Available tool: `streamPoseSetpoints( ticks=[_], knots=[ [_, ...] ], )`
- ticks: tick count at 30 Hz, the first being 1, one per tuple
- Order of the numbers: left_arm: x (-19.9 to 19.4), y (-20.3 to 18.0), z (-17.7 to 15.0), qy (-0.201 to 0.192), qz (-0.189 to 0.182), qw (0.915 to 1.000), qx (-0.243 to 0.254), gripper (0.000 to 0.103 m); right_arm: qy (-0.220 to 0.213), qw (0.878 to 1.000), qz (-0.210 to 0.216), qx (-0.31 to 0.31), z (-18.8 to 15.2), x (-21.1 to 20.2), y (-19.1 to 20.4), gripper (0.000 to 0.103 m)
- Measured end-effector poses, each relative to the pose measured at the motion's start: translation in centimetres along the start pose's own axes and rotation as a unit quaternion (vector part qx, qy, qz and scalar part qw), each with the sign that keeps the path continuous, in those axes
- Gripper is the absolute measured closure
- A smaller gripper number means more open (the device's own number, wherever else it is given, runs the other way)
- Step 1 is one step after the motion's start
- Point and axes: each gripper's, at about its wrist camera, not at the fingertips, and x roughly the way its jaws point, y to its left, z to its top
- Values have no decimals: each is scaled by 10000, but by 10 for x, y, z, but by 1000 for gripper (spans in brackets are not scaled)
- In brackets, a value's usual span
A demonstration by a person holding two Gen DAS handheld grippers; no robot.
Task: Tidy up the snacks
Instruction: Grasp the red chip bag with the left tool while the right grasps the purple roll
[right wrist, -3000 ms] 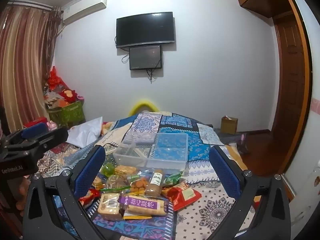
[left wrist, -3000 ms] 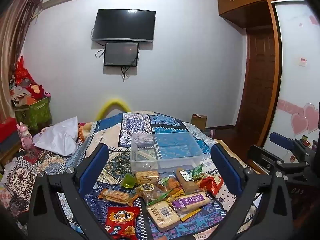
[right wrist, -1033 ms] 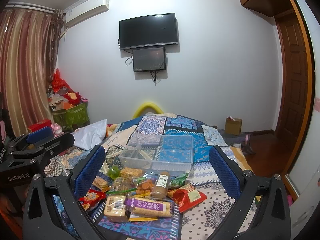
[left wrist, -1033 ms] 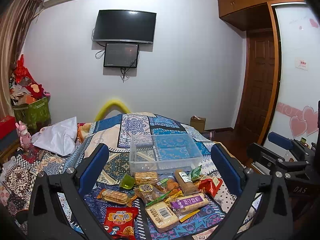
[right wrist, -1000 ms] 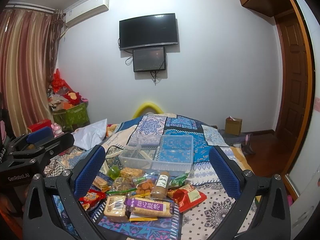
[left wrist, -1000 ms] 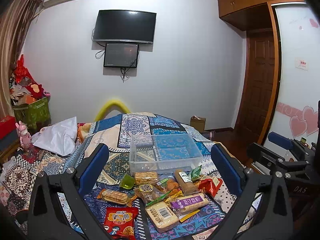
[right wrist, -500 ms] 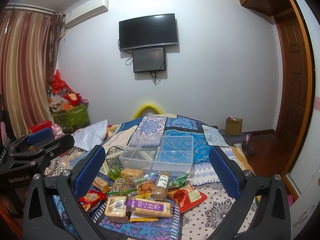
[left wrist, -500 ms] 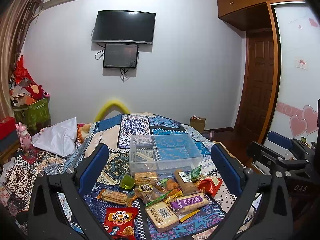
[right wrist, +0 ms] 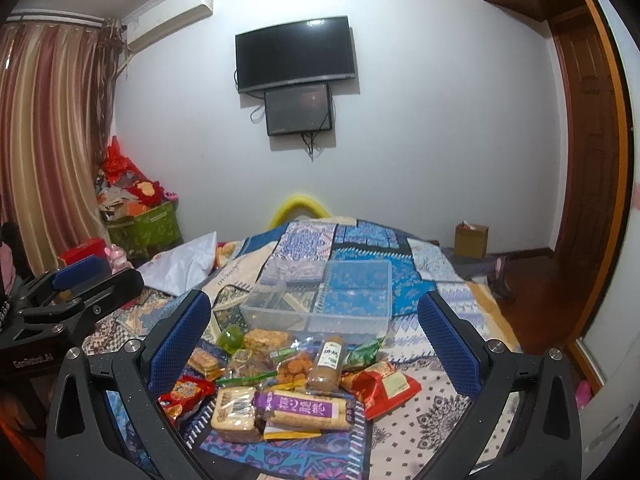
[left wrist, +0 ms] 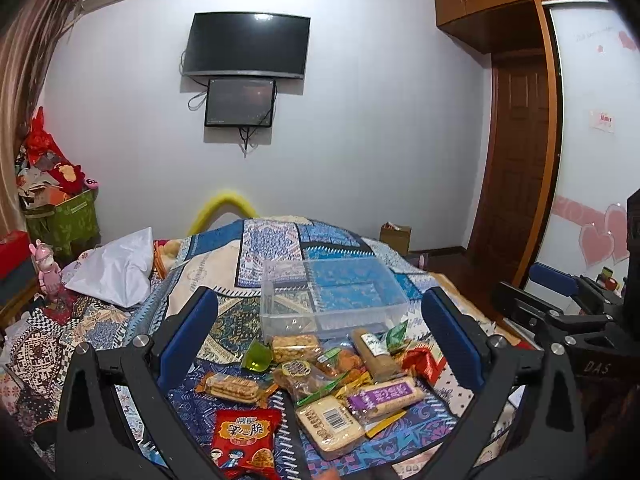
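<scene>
A pile of wrapped snacks lies on a patterned bedspread [left wrist: 224, 264]: a red chip bag [left wrist: 245, 440], a purple-labelled bar [left wrist: 385, 394], a barcode-wrapped cake [left wrist: 330, 424], a red pack [left wrist: 422, 362] and a green jelly cup [left wrist: 256, 358]. Behind them stands an empty clear plastic box [left wrist: 332, 296]. My left gripper [left wrist: 320, 336] is open above the pile. My right gripper [right wrist: 316, 332] is open too, over the same pile, with the purple bar [right wrist: 304, 402] and the clear box [right wrist: 320, 300] between its fingers.
A white pillow [left wrist: 112, 268] lies at the left of the bed. A green bin of clutter [left wrist: 60, 224] stands by the curtain. A TV [left wrist: 246, 44] hangs on the far wall. A cardboard box [right wrist: 471, 240] sits on the floor near the wooden door [left wrist: 516, 168].
Both views have shifted only slightly; the right gripper's view drifted a little. The snacks and the box have not moved. Both grippers stay open.
</scene>
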Motion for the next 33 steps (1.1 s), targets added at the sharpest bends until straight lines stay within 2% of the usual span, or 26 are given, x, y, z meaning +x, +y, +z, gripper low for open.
streamPoseSetpoints(
  ticks=[3,6,9,12,16,20,26,33],
  knots=[
    [9,7,-5,180,83,9998,26,1,184,9998,45,25,-5,9,-1,0],
    [17,16,-13,390,140,9991,10,12,432,9989,177,20,-13,20,-1,0],
    [26,28,-23,617,258,9978,-10,15,675,9972,311,46,-22,31,-1,1],
    [33,40,-35,822,364,9959,-18,18,952,9947,392,20,-32,43,1,10],
    [47,59,-52,1202,431,9917,-158,21,1350,9896,492,38,-46,61,1,16],
    [61,72,-72,1652,356,9850,-342,21,1728,9837,490,85,-61,75,-2,18],
    [81,77,-102,2235,399,9732,-357,21,2212,9737,550,60,-81,91,-7,18],
    [98,84,-129,2814,310,9576,-536,21,2552,9642,704,117,-95,110,-9,18]
  ],
)
